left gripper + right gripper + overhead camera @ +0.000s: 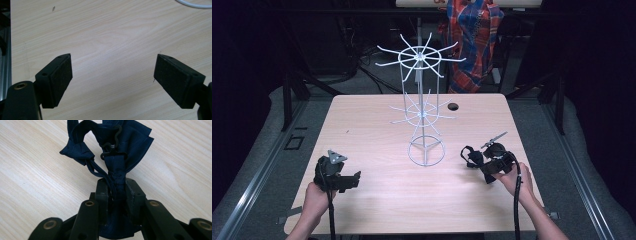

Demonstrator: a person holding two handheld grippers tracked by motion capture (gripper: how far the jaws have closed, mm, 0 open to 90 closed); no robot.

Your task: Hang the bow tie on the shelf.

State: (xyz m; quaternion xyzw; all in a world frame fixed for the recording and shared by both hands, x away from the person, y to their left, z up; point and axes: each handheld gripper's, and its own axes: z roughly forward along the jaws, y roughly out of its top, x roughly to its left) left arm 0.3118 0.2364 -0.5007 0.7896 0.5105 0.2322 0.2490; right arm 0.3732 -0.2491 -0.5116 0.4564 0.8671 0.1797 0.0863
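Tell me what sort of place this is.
Probably a lab or studio set up for recording: a bare wooden table ringed by dark drapes and metal framing, a white wire display rack on it, and handheld tongs trailing cables.

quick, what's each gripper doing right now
Left gripper: open, nothing between its jaws, above the table.
Right gripper: shut on the bow tie.
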